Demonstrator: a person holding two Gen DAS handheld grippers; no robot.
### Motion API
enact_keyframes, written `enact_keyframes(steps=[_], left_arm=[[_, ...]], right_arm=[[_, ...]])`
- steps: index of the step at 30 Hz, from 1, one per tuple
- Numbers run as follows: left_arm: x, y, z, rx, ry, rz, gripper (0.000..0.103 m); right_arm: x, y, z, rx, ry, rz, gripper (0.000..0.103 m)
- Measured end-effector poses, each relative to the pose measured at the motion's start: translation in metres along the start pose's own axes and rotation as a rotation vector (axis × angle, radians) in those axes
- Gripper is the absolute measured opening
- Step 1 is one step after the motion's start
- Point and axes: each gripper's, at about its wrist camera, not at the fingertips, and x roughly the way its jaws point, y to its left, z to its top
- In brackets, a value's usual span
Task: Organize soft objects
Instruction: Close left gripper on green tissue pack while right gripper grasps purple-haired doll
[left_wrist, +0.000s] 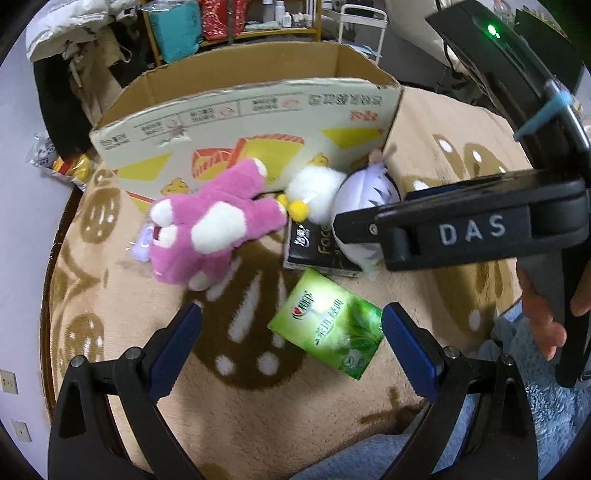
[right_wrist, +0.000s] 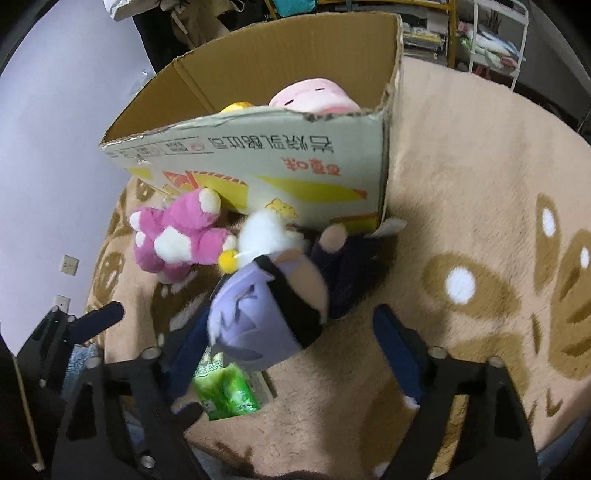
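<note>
A pink plush and something yellow already sit in the printed cardboard box (right_wrist: 258, 162). Outside it remain a pink-and-white plush bear (left_wrist: 207, 225), white fluffy toy (left_wrist: 314, 192), lavender-haired doll (right_wrist: 266, 314) and green tissue pack (left_wrist: 328, 325). Both claws, left claw (left_wrist: 291, 347) and right claw (right_wrist: 291, 358), gape apart, empty. "DAS" marks the right one.

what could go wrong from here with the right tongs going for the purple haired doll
1. The right tongs are open around the purple-haired doll, whose big head may slip or sag in a shallow grip.
2. The white fluffy toy and pink plush lie against it, so lifting might drag them along.
3. The cardboard box wall stands close behind, with torn edges; the doll could catch on the rim going in.
</note>
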Motion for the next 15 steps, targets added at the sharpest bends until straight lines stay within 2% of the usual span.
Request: enact_keyframes(steps=[1,2,4,15], left_arm=[[0.001,-0.001,0.000,0.003,0.004,-0.003,0.097],[0.003,-0.003,-0.001,0.008,0.010,-0.007,0.097],[0.005,-0.005,-0.001,0.018,0.017,-0.013,0.097],[0.028,-0.018,-0.004,0.059,0.088,-0.037,0.097]], right_arm=[[0.000,0.001,0.000,-0.011,0.009,-0.010,0.065],[0.001,0.002,-0.001,-0.026,0.018,-0.035,0.063],[0.002,0.002,-0.004,-0.045,0.028,-0.055,0.063],[-0.002,-0.014,-0.013,0.002,0.057,-0.032,0.062]])
